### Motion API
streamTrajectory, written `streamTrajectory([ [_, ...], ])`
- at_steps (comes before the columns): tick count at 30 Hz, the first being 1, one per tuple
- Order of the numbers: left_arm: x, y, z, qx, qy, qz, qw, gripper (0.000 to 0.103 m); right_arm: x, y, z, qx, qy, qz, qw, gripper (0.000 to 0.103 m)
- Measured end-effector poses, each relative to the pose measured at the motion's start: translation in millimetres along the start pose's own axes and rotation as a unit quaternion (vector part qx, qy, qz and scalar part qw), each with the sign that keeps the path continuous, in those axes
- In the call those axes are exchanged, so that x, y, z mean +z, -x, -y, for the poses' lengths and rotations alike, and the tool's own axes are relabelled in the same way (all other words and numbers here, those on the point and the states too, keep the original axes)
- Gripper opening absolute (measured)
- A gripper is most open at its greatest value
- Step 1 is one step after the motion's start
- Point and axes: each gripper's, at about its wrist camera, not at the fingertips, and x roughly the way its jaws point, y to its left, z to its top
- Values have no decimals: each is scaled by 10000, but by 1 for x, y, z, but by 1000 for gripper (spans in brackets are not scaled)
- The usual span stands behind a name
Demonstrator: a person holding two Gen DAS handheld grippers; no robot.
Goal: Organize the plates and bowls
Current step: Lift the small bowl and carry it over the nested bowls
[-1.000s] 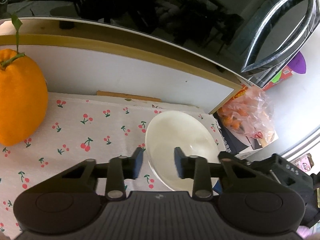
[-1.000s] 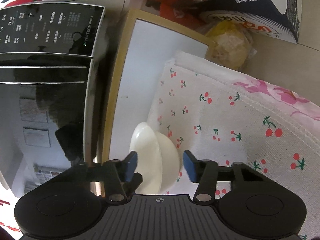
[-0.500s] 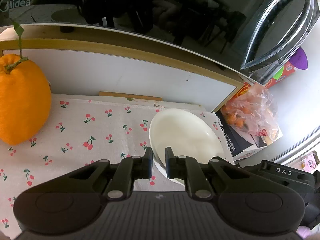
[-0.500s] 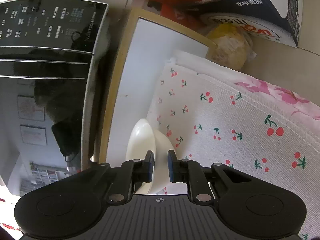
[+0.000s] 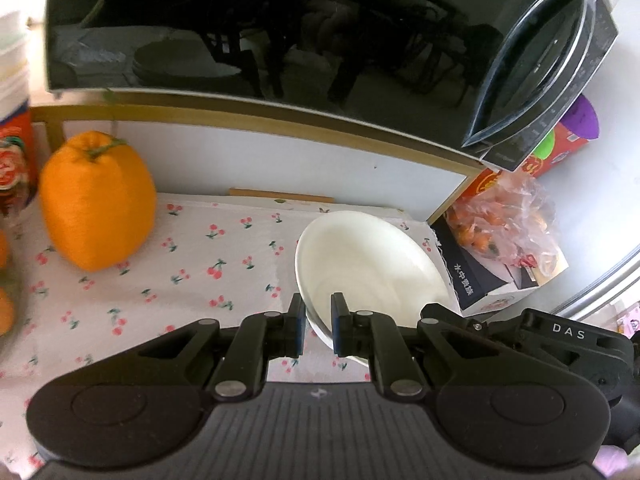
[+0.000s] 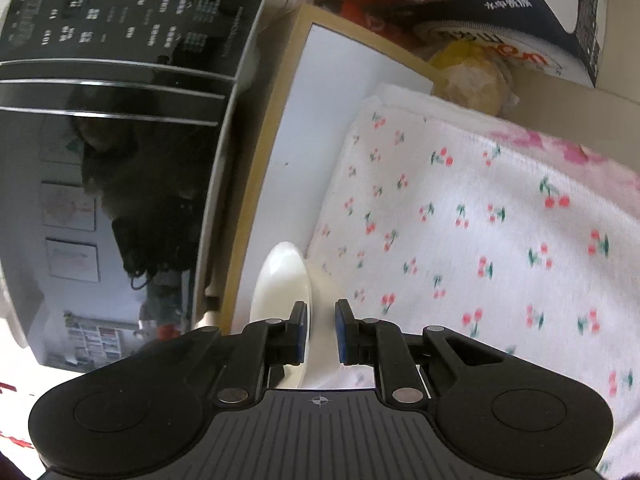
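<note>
A white bowl (image 5: pixel 370 260) hangs tilted above the cherry-print cloth (image 5: pixel 180 264), held by both grippers at once. My left gripper (image 5: pixel 318 330) is shut on the bowl's near rim, one pad inside and one outside. In the right wrist view the same white bowl (image 6: pixel 282 280) shows edge-on, and my right gripper (image 6: pixel 322 332) is shut on its rim at the opposite side. The right gripper's black body (image 5: pixel 560 344) shows at the lower right of the left wrist view.
A black microwave (image 5: pixel 280 28) stands on a white shelf just behind the cloth. A large orange fruit (image 5: pixel 96 204) sits on the cloth at the left. A dark box (image 5: pixel 480 280) with a bag of snacks (image 5: pixel 504 216) lies right of the bowl. Stacked white dishes (image 5: pixel 12 56) show far left.
Both grippers closed onto the bowl's rim from open. The bowl then tipped and rose off the cloth, and both views pulled back and upward.
</note>
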Motion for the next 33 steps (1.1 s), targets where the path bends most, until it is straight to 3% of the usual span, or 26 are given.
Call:
streamTrajectory([
  [16,-26,84,15,-181,5,175,9997,11,-47,80,-47,-159,399,87,9990,15],
  [25,-65,122,19,-253,6,144,9996,12,-82,125,-52,-414,644,35,9971,16],
  [33,-105,142,8,-431,305,-67,9986,12,-114,159,-39,-645,838,-166,9943,16],
])
